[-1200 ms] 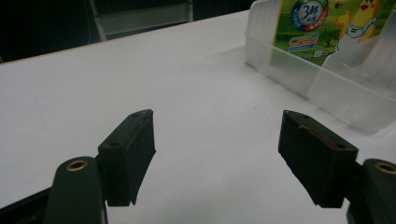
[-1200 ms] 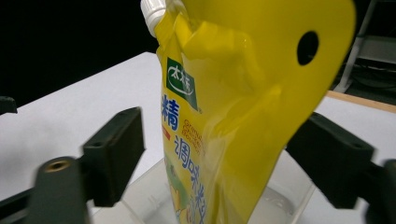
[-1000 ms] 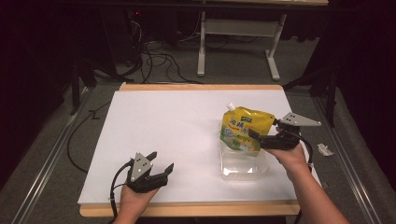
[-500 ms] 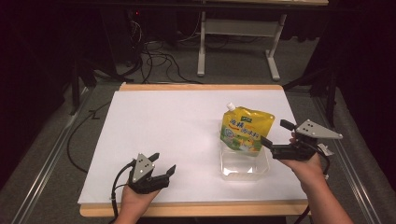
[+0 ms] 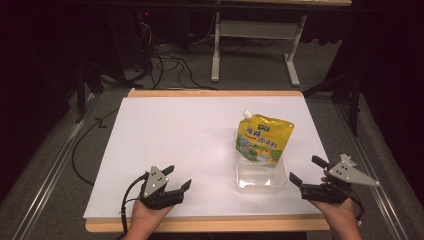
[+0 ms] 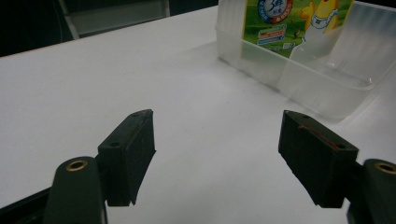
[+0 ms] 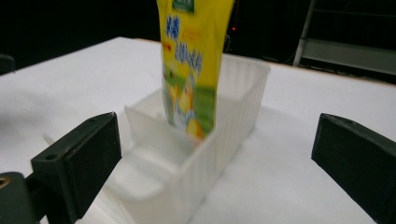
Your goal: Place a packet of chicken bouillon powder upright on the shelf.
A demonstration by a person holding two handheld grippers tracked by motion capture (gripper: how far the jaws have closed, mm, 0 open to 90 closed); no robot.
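Observation:
A yellow spouted pouch stands upright in the far compartment of a clear plastic box on the white table top. My right gripper hovers just right of the box, apart from it, near the table's front right corner. Its jaws have just been opening and stand open with nothing between them. In the right gripper view the pouch and the box lie ahead of the gripper. My left gripper rests open at the front left, with bare table between its jaws. In the left gripper view the box sits ahead to the right.
The table top has a wooden rim, and both hands come in over its front edge. Cables and a white desk frame stand on the floor beyond the far edge. Metal rails run along both sides.
My right gripper has drawn back from the pouch, toward the right and the front of the table. The pouch stays standing in the box. The left gripper has kept still.

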